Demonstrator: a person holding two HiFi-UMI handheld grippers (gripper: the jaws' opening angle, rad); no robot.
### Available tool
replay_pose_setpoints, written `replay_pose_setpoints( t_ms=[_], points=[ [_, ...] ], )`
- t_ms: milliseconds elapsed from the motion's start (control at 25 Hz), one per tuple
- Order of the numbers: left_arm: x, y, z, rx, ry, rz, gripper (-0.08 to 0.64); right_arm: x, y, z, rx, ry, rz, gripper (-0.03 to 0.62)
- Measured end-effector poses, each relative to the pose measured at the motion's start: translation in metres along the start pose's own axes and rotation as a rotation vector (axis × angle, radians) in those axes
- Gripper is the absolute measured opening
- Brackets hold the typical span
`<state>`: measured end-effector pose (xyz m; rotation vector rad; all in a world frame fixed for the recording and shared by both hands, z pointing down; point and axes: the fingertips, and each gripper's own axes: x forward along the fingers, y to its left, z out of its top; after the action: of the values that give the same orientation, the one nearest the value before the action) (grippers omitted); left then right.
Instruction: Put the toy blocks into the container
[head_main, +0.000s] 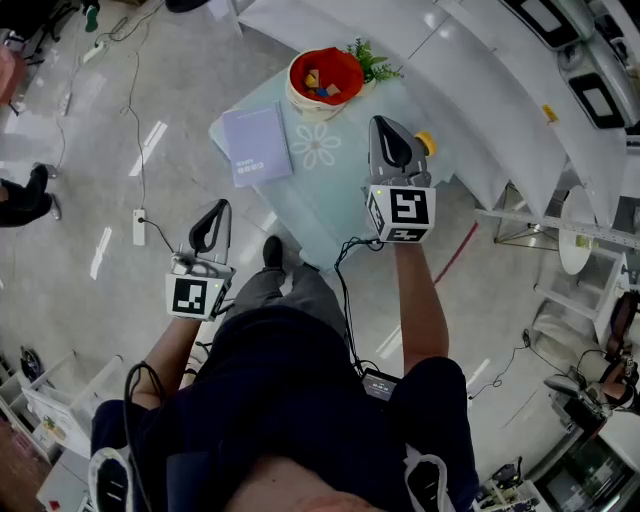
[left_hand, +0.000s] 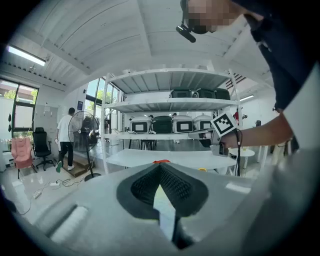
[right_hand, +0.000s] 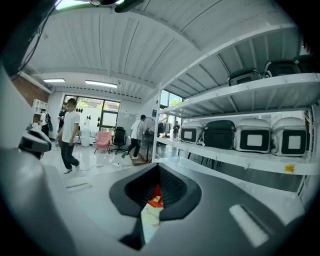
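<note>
Container position: the red container (head_main: 350, 65) stands at the far edge of the pale glass table (head_main: 330, 195), just beside a green plant (head_main: 372, 62). Toy blocks (head_main: 322, 86) in blue, yellow and orange lie inside it. A lilac booklet (head_main: 257, 145) lies flat on the table, left of the container and apart from it.

Right gripper (head_main: 381, 122): held over the table's right side, pointing toward the container and well short of it. In the right gripper view its jaws are closed tip to tip with nothing between them. The container (right_hand: 156, 196) shows through the slot below the tips. A small yellow object (head_main: 427, 143) sits just beside this gripper at the table edge. It is partly hidden and is possibly a block.

Left gripper (head_main: 221, 205): held off the table's near-left corner, above the floor (head_main: 100, 120). In the left gripper view its jaws also meet at the tips and hold nothing. The marker cube (left_hand: 224, 124) of the right gripper appears at that view's right, in front of white shelving (left_hand: 165, 105).
</note>
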<state>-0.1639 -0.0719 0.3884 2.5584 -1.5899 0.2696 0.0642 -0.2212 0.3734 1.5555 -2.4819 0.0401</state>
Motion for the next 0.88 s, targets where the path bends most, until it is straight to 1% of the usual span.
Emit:
replay_pose_setpoints(
  t_ms=[480,720,880],
  points=[
    [0.0,-0.016,0.014,0.016,-0.045,-0.024,0.002,-0.073,0.01,0.023,-0.002,-0.045,-0.044,0.0],
    [0.002,-0.022,0.02,0.015,-0.06,-0.035,0.002,-0.103,0.011,0.018,-0.007,-0.037,-0.072,0.0],
    [0.004,-0.025,0.028,0.024,-0.086,-0.041,0.002,-0.123,0.01,0.013,0.012,-0.032,-0.1,0.0]
  ],
)
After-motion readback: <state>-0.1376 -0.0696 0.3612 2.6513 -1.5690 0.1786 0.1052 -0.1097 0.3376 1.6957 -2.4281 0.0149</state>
